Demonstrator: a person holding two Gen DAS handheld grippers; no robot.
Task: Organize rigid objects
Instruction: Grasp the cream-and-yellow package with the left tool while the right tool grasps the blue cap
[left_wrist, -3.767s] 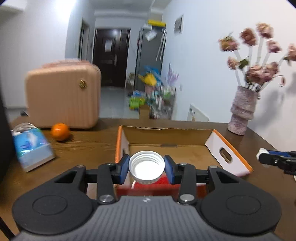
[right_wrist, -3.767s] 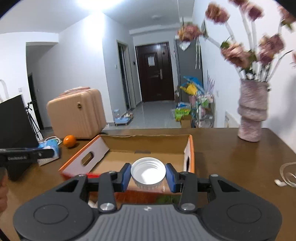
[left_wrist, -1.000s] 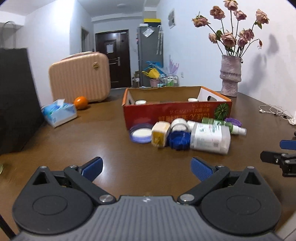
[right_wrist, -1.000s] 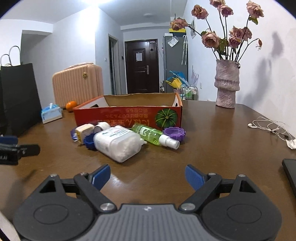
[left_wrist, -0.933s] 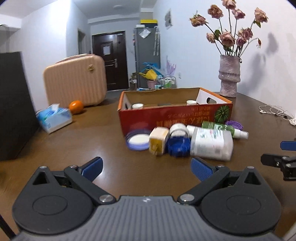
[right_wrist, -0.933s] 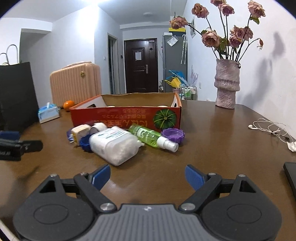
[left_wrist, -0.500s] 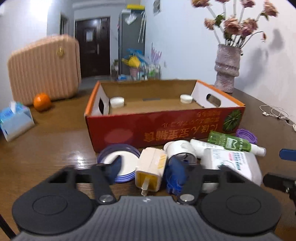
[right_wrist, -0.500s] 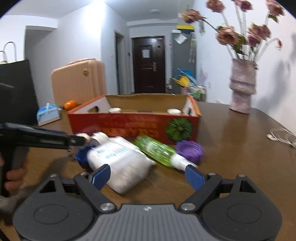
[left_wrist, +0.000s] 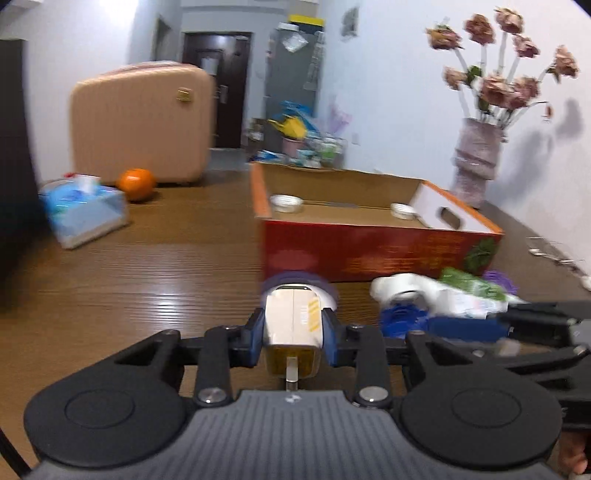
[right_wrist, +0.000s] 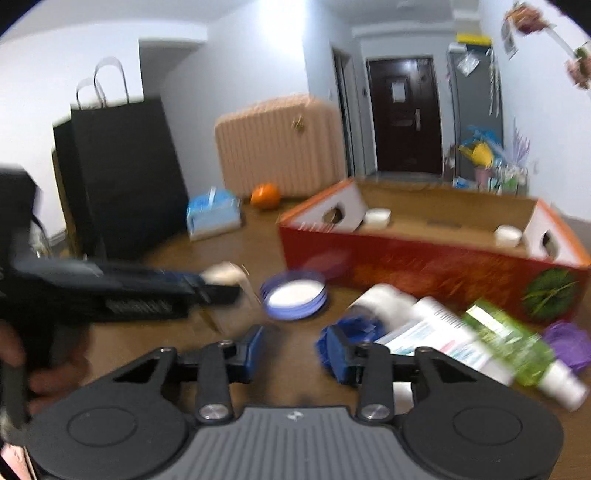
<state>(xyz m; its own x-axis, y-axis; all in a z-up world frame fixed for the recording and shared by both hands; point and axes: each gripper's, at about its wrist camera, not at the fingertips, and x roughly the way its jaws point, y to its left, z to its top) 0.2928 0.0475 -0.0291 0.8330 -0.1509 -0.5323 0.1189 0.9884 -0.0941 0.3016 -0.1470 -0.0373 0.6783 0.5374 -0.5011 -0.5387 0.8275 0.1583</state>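
My left gripper (left_wrist: 293, 332) is shut on a white and yellow charger plug (left_wrist: 291, 314), just above the table in front of the red cardboard box (left_wrist: 369, 251). The right wrist view shows that gripper (right_wrist: 214, 284) coming in from the left with the plug (right_wrist: 225, 275). My right gripper (right_wrist: 295, 350) is closing, with only bare table between its pads. A blue cap (right_wrist: 354, 328) lies against its right finger. Beside it lie a white bottle (right_wrist: 424, 325), a green spray bottle (right_wrist: 517, 343), a purple cap (right_wrist: 567, 343) and a purple-rimmed lid (right_wrist: 293, 295). Two white lids (left_wrist: 286, 202) sit inside the box.
A peach suitcase (left_wrist: 140, 122), an orange (left_wrist: 136, 179) and a tissue pack (left_wrist: 86, 210) stand at the back left. A black paper bag (right_wrist: 122, 173) stands at the table's left edge. A vase of flowers (left_wrist: 476, 158) and a white cable (left_wrist: 554, 254) are at the right.
Both grippers came forward to the pile in front of the box. The left jaws closed on the charger plug. The right gripper swung left and its jaws narrowed.
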